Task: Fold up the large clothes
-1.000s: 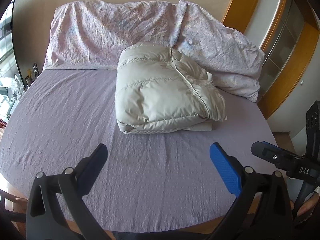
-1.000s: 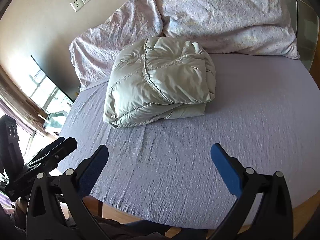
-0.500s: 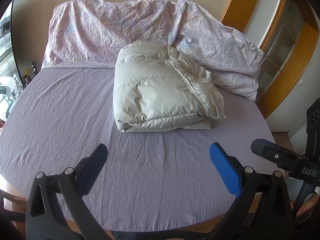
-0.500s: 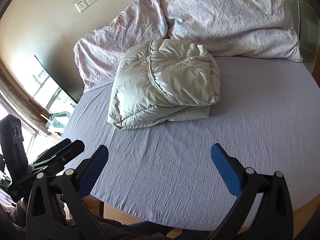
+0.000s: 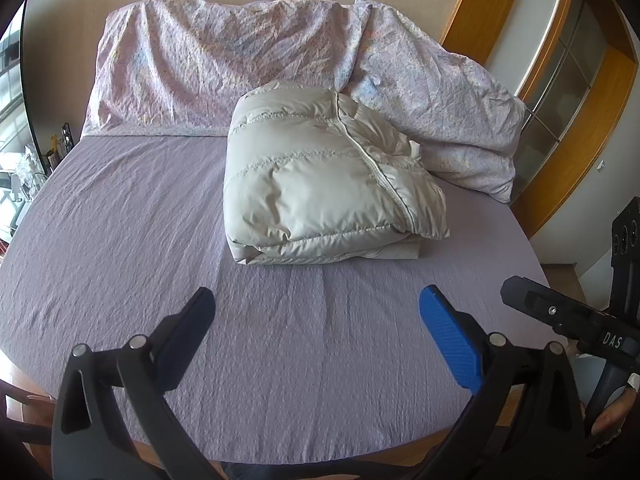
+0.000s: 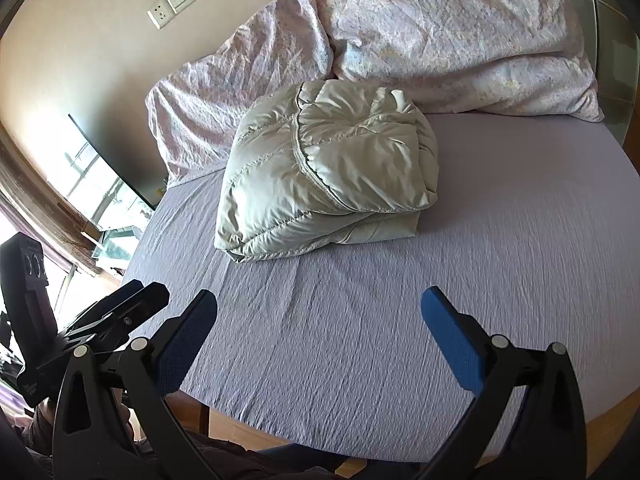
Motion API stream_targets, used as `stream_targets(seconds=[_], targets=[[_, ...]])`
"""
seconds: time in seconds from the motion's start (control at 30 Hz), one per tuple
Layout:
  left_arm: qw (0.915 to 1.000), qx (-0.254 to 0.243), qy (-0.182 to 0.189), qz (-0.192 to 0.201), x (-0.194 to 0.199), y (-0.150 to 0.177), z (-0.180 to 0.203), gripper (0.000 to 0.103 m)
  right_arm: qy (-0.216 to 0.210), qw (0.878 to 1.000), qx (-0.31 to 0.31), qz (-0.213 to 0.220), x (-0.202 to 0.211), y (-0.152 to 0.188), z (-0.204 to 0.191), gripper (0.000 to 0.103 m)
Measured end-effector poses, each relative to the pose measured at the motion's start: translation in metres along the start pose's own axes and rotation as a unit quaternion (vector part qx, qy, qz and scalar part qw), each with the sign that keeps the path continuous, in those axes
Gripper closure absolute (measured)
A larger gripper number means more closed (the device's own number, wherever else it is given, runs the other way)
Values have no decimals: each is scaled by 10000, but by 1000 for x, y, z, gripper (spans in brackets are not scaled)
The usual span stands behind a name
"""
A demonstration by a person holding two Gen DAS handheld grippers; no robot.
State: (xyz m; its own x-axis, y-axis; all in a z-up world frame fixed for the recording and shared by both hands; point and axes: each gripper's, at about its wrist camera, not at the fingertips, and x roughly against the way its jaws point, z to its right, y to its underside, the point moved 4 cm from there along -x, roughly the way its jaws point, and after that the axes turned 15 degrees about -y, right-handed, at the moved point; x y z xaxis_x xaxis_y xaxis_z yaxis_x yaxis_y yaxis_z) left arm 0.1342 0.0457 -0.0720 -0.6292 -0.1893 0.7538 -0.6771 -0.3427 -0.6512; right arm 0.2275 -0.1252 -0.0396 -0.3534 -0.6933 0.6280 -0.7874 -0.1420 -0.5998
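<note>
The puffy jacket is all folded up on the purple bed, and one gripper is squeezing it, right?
Not quite. The puffy jacket is folded on the purple bed, but neither gripper is squeezing it. Both wrist views show the left gripper and right gripper open, apart from it.

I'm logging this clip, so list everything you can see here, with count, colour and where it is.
puffer jacket: one, pale grey-beige, folded into a bundle on the bed, its far edge against the bedding
bed sheet: one, lilac, covering the bed
bedding: pale pink patterned, crumpled, heaped along the head of the bed; count unclear
wall switch and socket: two plates, white, on the beige wall above the bedding
wooden frame: orange-brown, with glass panels, right of the bed
window: one, bright, left of the bed
left hand-held gripper: one, black with blue pads, open, over the near sheet, holding nothing
right hand-held gripper: one, same colours, open, empty
</note>
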Motion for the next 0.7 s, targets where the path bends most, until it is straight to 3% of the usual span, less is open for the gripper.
stream_targets(seconds=[0.7], targets=[[10000,30,1,-7,1,3,3,2,-12,10000,5,-12,0,2,0,1]])
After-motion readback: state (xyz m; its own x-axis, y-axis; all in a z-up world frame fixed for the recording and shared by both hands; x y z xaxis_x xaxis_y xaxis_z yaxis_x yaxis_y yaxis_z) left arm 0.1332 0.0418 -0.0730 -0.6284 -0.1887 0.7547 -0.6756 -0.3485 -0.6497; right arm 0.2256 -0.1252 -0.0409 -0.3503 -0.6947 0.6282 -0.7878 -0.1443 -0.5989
